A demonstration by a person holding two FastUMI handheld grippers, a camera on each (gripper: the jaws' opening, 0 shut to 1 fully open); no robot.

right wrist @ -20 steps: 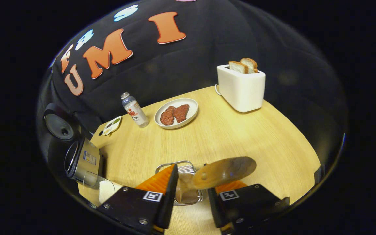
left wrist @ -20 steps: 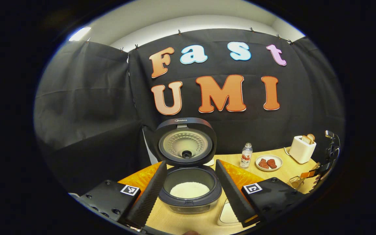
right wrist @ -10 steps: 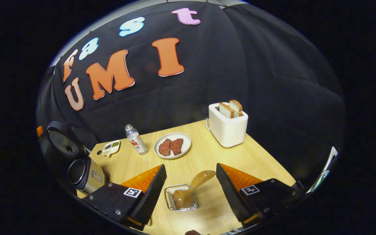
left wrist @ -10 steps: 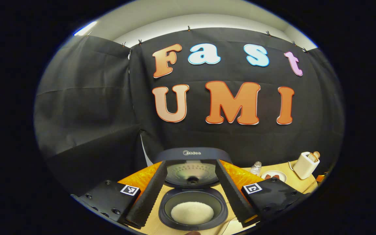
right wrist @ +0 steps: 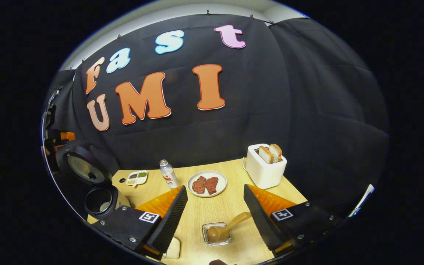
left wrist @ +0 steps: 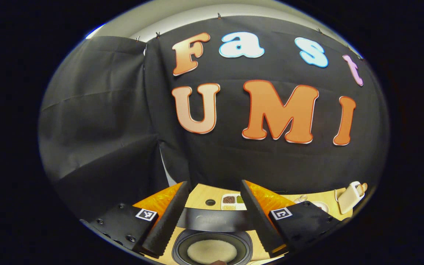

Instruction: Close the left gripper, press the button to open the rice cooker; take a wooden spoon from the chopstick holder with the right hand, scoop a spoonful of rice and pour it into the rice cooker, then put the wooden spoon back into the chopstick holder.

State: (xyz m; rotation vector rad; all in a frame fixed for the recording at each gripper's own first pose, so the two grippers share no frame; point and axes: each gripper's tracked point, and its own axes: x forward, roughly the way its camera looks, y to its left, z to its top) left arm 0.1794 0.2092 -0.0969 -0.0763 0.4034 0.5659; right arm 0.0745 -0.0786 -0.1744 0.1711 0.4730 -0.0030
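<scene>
The rice cooker (left wrist: 212,250) sits right below my left gripper (left wrist: 214,184), its lid (left wrist: 212,219) raised and white rice showing in the pot. The left gripper is open, its fingers apart above the lid with nothing between them. In the right gripper view the wooden spoon (right wrist: 230,226) leans in the wire chopstick holder (right wrist: 217,235) on the table. My right gripper (right wrist: 215,191) is open above and behind it, fingers wide and free of the spoon. The open rice cooker (right wrist: 99,200) stands far left there, the left gripper (right wrist: 55,138) above it.
On the wooden table (right wrist: 215,209) stand a small bottle (right wrist: 168,174), a plate with meat pieces (right wrist: 207,183), a white toaster (right wrist: 266,167) holding toast, and a small divided dish (right wrist: 137,178). A pale container (right wrist: 171,248) sits beside the right gripper's left finger.
The right gripper opened, let go of the spoon in the holder and drew back upward. The left gripper moved forward and up over the cooker, still open.
</scene>
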